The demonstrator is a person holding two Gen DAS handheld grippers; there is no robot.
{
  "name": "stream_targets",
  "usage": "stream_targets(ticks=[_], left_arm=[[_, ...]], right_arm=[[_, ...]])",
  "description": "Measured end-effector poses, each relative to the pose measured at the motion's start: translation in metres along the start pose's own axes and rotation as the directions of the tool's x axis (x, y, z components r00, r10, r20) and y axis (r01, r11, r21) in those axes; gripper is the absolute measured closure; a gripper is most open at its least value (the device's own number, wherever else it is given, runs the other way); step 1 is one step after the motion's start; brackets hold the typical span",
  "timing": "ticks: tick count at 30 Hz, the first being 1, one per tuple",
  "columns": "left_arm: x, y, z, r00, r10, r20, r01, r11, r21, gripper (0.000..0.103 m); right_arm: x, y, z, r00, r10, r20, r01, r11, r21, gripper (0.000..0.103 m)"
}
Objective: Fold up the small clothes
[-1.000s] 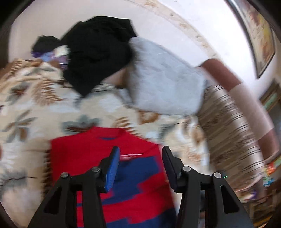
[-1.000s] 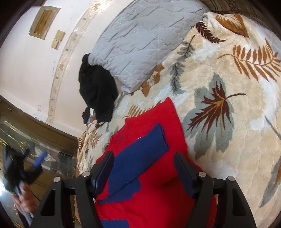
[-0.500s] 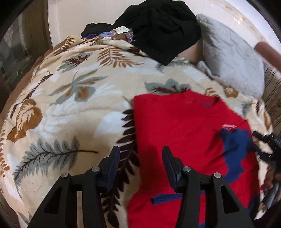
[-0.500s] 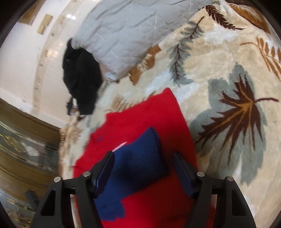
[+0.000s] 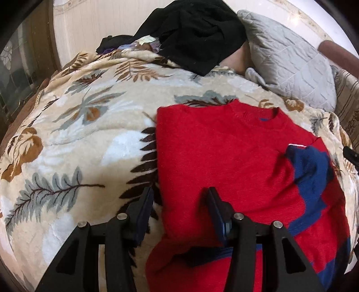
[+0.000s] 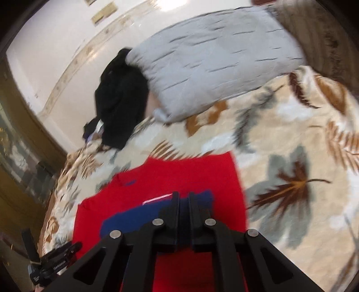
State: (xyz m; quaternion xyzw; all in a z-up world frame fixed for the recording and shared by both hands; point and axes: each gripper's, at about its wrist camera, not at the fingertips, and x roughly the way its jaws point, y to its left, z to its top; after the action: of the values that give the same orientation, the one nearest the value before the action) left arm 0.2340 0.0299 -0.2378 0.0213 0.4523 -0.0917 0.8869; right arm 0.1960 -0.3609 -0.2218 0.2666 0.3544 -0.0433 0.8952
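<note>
Our right gripper (image 6: 184, 198) has its fingers pinched together on the blue sleeve (image 6: 139, 215) lying across the red sweater (image 5: 224, 157); our left gripper (image 5: 179, 202) gapes, straddling the sweater's left edge on the leaf-print blanket (image 5: 78, 134), nearer that side.

Lighting: bright, even daylight; glare patch on wall (image 6: 172, 4). Left view sharp; right view motion-blurred. Fisheye bending, dark corners. Soft shadows under left gripper (image 5: 179, 206).
</note>
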Motion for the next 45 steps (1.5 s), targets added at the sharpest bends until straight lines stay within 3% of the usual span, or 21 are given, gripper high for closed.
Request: stream_targets(ticks=[6, 8, 9, 10, 15, 18, 20, 21, 22, 26, 29, 33, 35, 38, 42, 44, 45], left_arm=[[-0.006, -0.01, 0.002, 0.999, -0.005, 0.033, 0.004, 1.0, 0.029, 0.048], [-0.005, -0.009, 0.001, 1.0, -0.002, 0.028, 0.001, 1.0, 0.029, 0.048], [-0.004, -0.009, 0.0, 1.0, 0.001, 0.024, -0.002, 0.999, 0.033, 0.048], [-0.003, -0.008, -0.001, 1.0, 0.002, 0.022, -0.003, 0.999, 0.035, 0.047], [0.002, -0.005, -0.004, 1.0, 0.014, 0.012, -0.014, 0.999, 0.039, 0.042], [0.006, -0.003, -0.004, 1.0, 0.009, 0.004, -0.009, 0.999, 0.032, 0.042], [0.006, -0.004, -0.004, 1.0, 0.013, 0.009, -0.013, 0.999, 0.04, 0.042], [0.006, -0.004, -0.003, 1.0, 0.014, 0.01, -0.014, 0.999, 0.041, 0.042], [0.006, -0.004, -0.002, 1.0, 0.015, 0.011, -0.015, 0.999, 0.039, 0.042], [0.001, -0.005, 0.002, 0.999, 0.007, 0.034, -0.007, 1.0, 0.021, 0.042], [-0.003, -0.01, 0.006, 0.998, 0.018, 0.065, -0.021, 0.999, 0.031, 0.042], [-0.001, -0.018, 0.007, 0.997, 0.04, 0.063, -0.044, 0.997, 0.061, 0.042], [0.005, -0.021, 0.006, 0.997, 0.071, 0.042, -0.074, 0.994, 0.08, 0.042], [0.007, -0.022, 0.005, 0.996, 0.087, 0.026, -0.089, 0.992, 0.085, 0.042], [0.001, -0.024, 0.004, 0.996, 0.066, 0.057, -0.071, 0.994, 0.086, 0.04], [0.004, -0.026, 0.004, 0.998, 0.049, 0.045, -0.053, 0.994, 0.092, 0.033], [0.006, -0.026, 0.003, 0.998, 0.053, 0.031, -0.056, 0.994, 0.093, 0.032]], right_arm=[[0.013, -0.035, 0.005, 0.986, 0.129, -0.103, -0.105, 0.971, 0.214, 0.087], [0.021, -0.04, 0.007, 0.98, 0.164, -0.114, -0.13, 0.958, 0.255, 0.062], [0.026, -0.042, 0.008, 0.977, 0.178, -0.118, -0.139, 0.95, 0.278, 0.026], [0.029, -0.043, 0.007, 0.977, 0.183, -0.108, -0.145, 0.945, 0.293, 0.017], [0.056, -0.033, 0.002, 0.965, 0.206, -0.164, -0.156, 0.949, 0.275, 0.02], [0.066, -0.019, -0.001, 0.966, 0.18, -0.184, -0.139, 0.967, 0.214, 0.03], [0.069, -0.003, -0.004, 0.966, 0.146, -0.212, -0.12, 0.984, 0.132, 0.062], [0.071, 0.005, -0.007, 0.963, 0.141, -0.232, -0.121, 0.988, 0.097, 0.095], [0.069, 0.013, -0.01, 0.965, 0.124, -0.231, -0.112, 0.992, 0.066, 0.096], [0.027, 0.041, -0.011, 0.993, 0.062, -0.099, -0.072, 0.992, -0.1, 0.097], [0.002, 0.031, -0.012, 1.0, -0.014, -0.024, 0.011, 0.992, -0.123, 0.097], [0.009, -0.015, -0.012, 0.986, -0.152, -0.074, 0.15, 0.988, -0.031, 0.098], [0.012, -0.037, -0.011, 0.979, -0.166, -0.115, 0.17, 0.985, 0.024, 0.098], [0.001, -0.05, -0.004, 0.995, -0.048, -0.09, 0.061, 0.988, 0.139, 0.093], [0.001, -0.008, 0.0, 0.989, 0.141, -0.054, -0.136, 0.988, 0.077, 0.091], [0.015, 0.02, -0.008, 0.973, 0.2, -0.118, -0.198, 0.98, 0.028, 0.075], [0.022, 0.031, -0.013, 0.966, 0.208, -0.151, -0.209, 0.978, 0.009, 0.052]])
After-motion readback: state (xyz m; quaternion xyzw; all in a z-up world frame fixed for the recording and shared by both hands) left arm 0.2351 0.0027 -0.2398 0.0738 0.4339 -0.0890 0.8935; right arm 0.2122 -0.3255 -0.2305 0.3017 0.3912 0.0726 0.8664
